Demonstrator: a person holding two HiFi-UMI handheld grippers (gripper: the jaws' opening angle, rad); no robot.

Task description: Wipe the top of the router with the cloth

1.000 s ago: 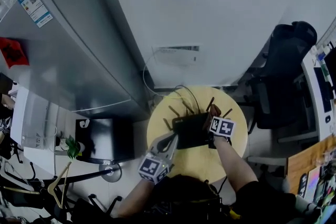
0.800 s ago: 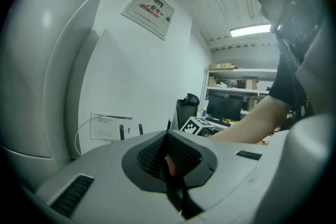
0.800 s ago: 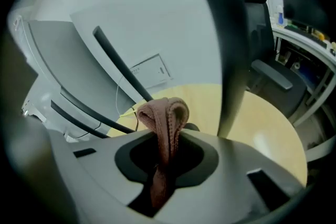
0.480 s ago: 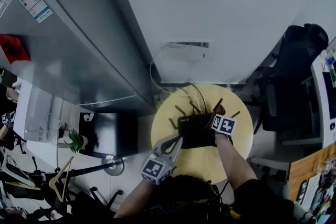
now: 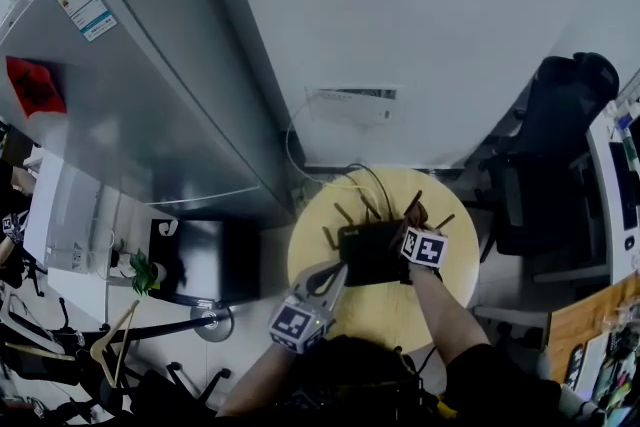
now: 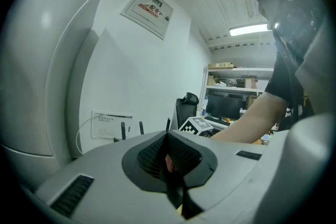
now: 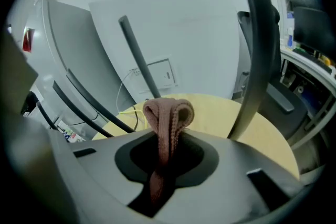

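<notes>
One flat black router (image 5: 370, 252) is sat on the round yellow bench (image 5: 385, 313). One brown knitted cloth (image 7: 167, 115) is pinched in the jaws of the right gripper (image 7: 166, 165) over the router's far-right corner. The jaws of the left gripper (image 5: 338, 270) are closed, empty, by its left edge.

Reddish-brown cloth (image 7: 168, 115), black router (image 5: 370, 253), pale yellow table (image 5: 385, 307), grey fridge (image 5: 150, 95), white wall (image 5: 400, 15)
</notes>
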